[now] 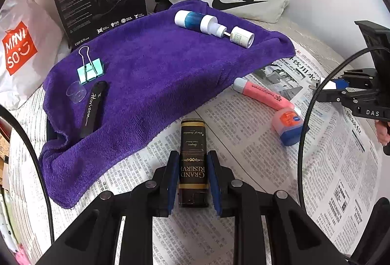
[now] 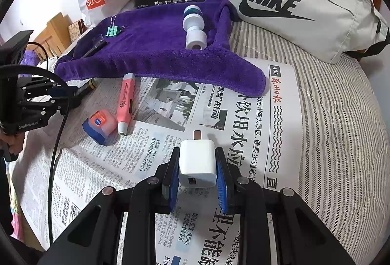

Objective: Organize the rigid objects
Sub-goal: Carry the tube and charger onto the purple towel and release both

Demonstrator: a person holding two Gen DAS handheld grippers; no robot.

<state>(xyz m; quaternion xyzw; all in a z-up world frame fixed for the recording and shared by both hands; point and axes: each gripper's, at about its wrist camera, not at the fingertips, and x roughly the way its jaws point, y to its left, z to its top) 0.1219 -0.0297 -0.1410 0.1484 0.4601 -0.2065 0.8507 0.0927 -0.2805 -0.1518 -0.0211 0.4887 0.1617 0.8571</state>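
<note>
We hold two things at once. Our left tool (image 1: 193,182) is clamped on a dark brown Grand Reserve tube (image 1: 193,162), the blue pads pressing its long sides, and our right tool (image 2: 198,174) is clamped on a white USB charger plug (image 2: 198,160) with its prongs pointing away from us. Both sit low over the newspaper (image 2: 243,123) spread on the striped bed (image 2: 329,106); we cannot tell whether either thing rests on the paper or hangs just above it.

The relation that counts is where the purple towel (image 1: 156,84) lies from each tool. In the left view it is ahead and to the left, its near hem just beside the tube's far end, and the tube's long axis runs straight forward along the fingers. In the right view the towel lies farther ahead, with open newspaper between.

Items already gathered on the towel are a green binder clip (image 1: 90,70), a black Horizon pen-like stick (image 1: 93,109), a small clear cap (image 1: 76,92) and a white-and-blue bottle (image 1: 199,22). We judge the left hand nearer, so the tube probably goes first. A pink highlighter (image 2: 126,101) and an orange-lidded jar (image 2: 101,123) lie on the paper, not yet moved.
</note>
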